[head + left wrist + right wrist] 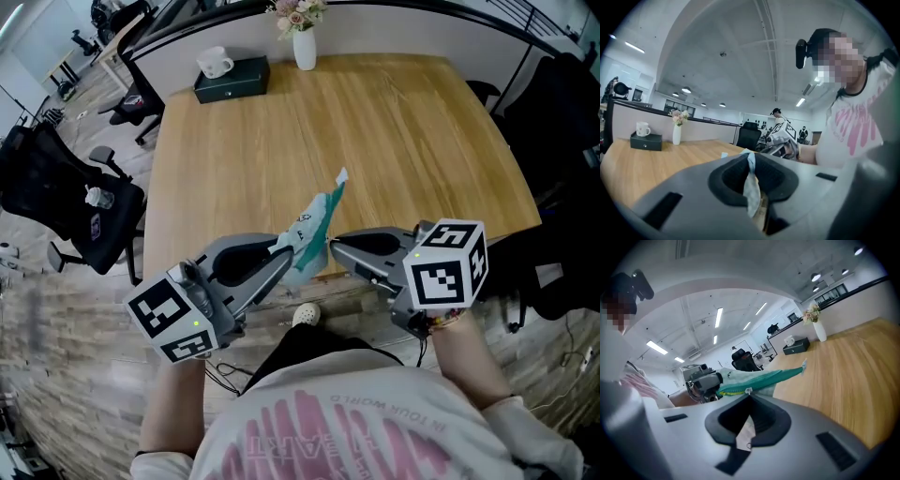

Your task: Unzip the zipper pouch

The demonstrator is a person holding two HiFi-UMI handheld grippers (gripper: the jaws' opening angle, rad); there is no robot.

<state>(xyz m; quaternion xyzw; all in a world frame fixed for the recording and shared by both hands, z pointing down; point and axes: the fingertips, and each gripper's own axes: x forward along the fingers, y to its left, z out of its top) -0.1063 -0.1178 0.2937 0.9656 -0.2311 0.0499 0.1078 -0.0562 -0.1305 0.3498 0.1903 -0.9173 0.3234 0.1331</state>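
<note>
A teal and pale zipper pouch hangs in the air over the table's front edge, between both grippers. My left gripper is shut on the pouch's near end; in the left gripper view the pale fabric is pinched between its jaws. My right gripper comes in from the right and is shut on the zipper pull at the pouch's top seam. In the right gripper view the pouch stretches out beyond the jaws, its teal zipper line running toward a small tab at the far end.
The wooden table carries a white vase with flowers and a dark box with a white mug on it at the far edge. Black office chairs stand to the left. My own torso is just below the grippers.
</note>
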